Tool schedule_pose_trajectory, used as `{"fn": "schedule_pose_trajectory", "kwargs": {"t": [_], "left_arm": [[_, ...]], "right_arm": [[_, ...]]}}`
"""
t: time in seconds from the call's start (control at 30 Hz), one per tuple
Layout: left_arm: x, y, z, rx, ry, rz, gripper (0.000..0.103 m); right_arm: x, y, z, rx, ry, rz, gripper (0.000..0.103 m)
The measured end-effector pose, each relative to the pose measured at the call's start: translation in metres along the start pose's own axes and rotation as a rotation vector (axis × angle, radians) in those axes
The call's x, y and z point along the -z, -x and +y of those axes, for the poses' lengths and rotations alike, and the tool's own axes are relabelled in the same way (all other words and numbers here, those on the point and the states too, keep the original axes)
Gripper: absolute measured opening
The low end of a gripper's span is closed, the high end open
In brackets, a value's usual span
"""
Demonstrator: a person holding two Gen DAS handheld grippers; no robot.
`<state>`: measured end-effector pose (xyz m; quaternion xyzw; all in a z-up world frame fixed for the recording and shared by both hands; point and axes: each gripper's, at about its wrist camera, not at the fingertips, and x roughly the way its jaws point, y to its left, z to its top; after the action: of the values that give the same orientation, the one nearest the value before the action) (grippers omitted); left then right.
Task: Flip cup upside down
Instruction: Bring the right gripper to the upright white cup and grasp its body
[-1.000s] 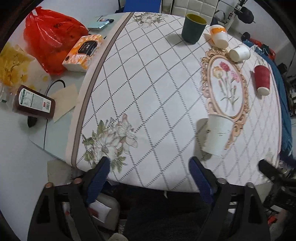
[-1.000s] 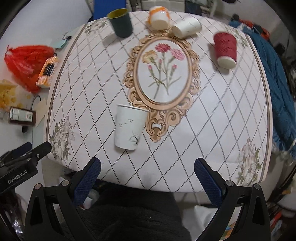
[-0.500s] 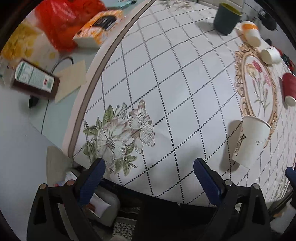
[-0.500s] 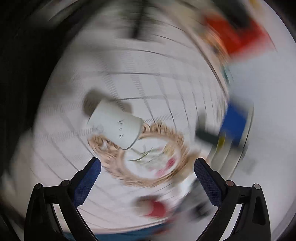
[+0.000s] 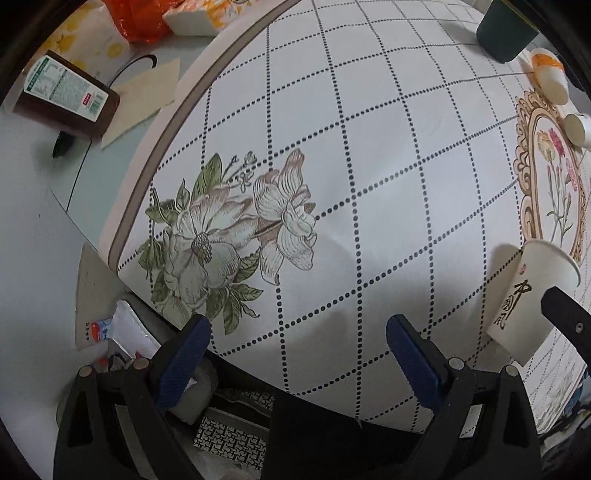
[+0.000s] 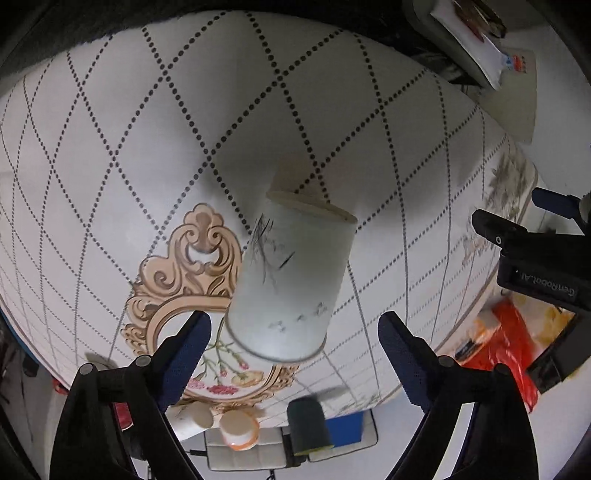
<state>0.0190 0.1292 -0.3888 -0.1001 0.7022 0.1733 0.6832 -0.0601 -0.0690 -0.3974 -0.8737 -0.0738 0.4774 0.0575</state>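
Paper-walled white cup [image 6: 284,291] stands just ahead of your inverted right gripper [image 6: 293,326], both tongs wide and empty; close gently mid-wall, left gripper [image 5: 297,334] staying clear.

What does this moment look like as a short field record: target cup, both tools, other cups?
target cup: white paper cup, standing mouth up on the patterned tablecloth, at the ornate frame print
right tool: open, turned upside down, fingers either side of the cup, contact not seen
left tool: open, empty, over the tablecloth's near edge
other cups: dark green cup, orange-banded cup, small white cup
task state: cup not yet flipped
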Motion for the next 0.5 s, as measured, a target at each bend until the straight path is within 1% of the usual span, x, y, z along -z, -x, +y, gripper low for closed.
{"fn": "schedule_pose_trajectory", "kwargs": {"t": [0.13, 0.2, 0.27, 0.37, 0.47, 0.5], "left_arm": [[0.0, -0.005, 0.002, -0.002, 0.003, 0.007, 0.098], [0.0, -0.007, 0.003, -0.003, 0.003, 0.008, 0.098], [0.0, -0.008, 0.002, -0.006, -0.002, 0.008, 0.098], [-0.001, -0.008, 0.002, -0.011, -0.011, 0.007, 0.098], [-0.002, -0.007, -0.001, -0.012, -0.019, 0.008, 0.098], [-0.002, -0.007, -0.001, -0.011, -0.019, 0.022, 0.098]], "right_arm": [[-0.005, -0.01, -0.001, -0.003, 0.005, -0.019, 0.093], [-0.011, -0.014, 0.0, -0.005, 0.014, -0.022, 0.084], [-0.016, -0.018, 0.002, -0.009, 0.016, -0.023, 0.084], [-0.018, -0.025, 0.003, -0.022, 0.011, -0.022, 0.079], [-0.02, -0.031, 0.004, -0.035, 0.002, -0.015, 0.077], [-0.022, -0.033, 0.004, -0.037, -0.003, -0.013, 0.073]]}}
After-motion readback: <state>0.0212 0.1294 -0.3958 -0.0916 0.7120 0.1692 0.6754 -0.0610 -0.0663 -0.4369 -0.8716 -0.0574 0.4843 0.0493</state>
